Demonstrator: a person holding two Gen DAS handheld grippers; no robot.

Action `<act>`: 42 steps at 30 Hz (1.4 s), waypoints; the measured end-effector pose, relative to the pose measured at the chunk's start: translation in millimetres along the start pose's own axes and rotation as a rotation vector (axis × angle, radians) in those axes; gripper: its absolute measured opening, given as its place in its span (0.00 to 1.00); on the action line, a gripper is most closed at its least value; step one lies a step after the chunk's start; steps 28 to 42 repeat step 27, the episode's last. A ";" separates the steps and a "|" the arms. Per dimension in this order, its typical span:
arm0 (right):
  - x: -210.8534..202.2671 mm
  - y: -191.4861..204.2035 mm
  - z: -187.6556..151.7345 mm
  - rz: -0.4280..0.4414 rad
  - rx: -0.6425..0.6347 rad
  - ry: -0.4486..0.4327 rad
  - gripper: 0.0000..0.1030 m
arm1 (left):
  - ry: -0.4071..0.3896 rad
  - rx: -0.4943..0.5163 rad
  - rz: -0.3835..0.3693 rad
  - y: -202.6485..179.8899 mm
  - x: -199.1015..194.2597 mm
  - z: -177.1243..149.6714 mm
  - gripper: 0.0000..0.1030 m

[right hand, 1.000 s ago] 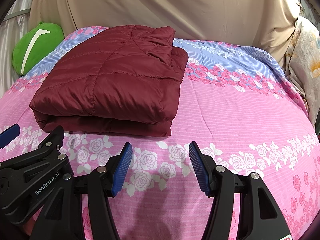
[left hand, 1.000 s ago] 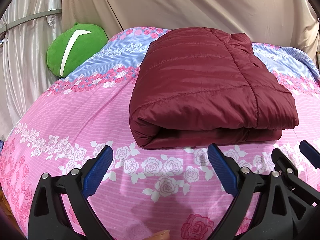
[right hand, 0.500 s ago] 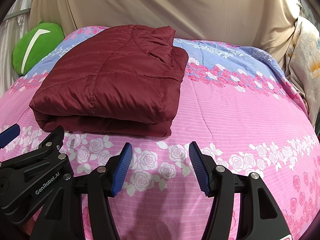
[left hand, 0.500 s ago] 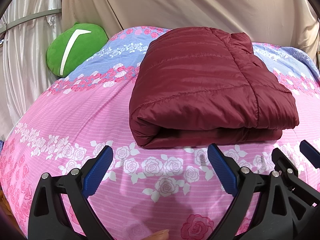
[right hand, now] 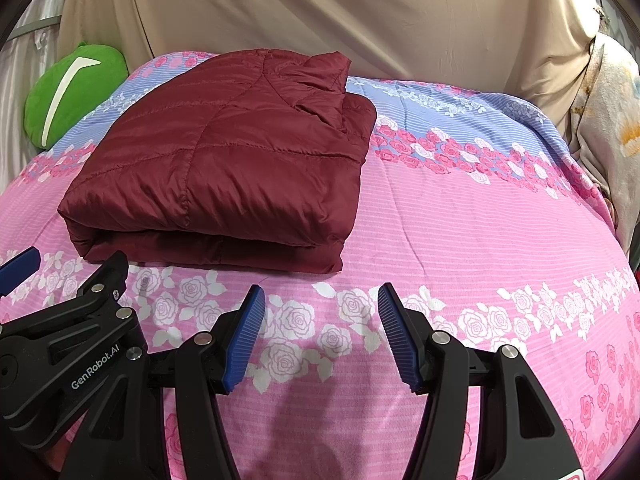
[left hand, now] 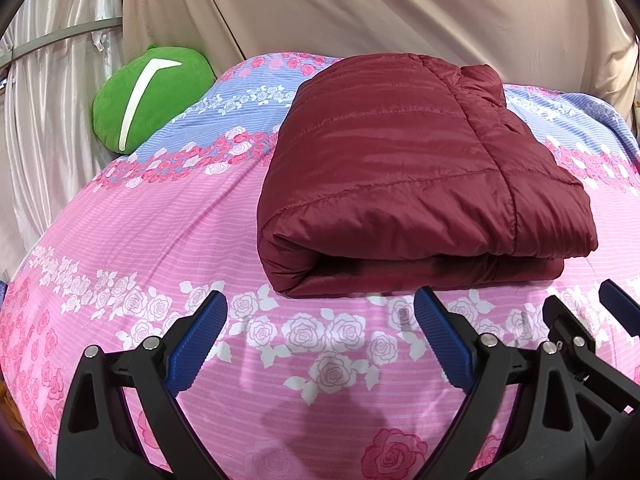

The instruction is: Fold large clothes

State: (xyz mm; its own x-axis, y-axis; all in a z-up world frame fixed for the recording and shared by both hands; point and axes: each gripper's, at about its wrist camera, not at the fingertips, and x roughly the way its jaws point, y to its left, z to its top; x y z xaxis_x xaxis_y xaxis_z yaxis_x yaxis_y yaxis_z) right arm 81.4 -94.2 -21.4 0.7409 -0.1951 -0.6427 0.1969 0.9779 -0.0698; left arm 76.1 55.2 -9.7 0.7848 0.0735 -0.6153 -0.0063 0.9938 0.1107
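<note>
Right wrist view: maroon quilted jacket (right hand: 224, 160) folded flat on bedspread (right hand: 460, 232), both grippers' jaws apart, empty.

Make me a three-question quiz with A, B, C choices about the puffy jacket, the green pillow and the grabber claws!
1. Where is the green pillow?
A. on the jacket
B. at the bed's far left edge
C. in a claw

2. What colour is the puffy jacket?
A. dark red
B. yellow
C. black

3. How is the jacket now?
A. spread flat
B. hanging up
C. folded in a bundle

Answers: B, it rests beside the flowery bedspread, apart from the jacket. A, its quilted fabric is maroon. C, layers stack at its near edge, while the left gripper and right gripper are open and touch nothing.
</note>
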 end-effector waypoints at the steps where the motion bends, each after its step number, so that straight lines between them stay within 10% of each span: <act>1: 0.1 -0.3 0.0 0.000 0.000 0.000 0.56 | 0.001 -0.001 -0.004 0.5 -0.1 -0.4 0.89; 42: -2.2 -0.4 1.5 -0.014 -0.005 -0.006 0.57 | -0.040 0.035 0.017 -6.7 -7.9 -0.4 0.76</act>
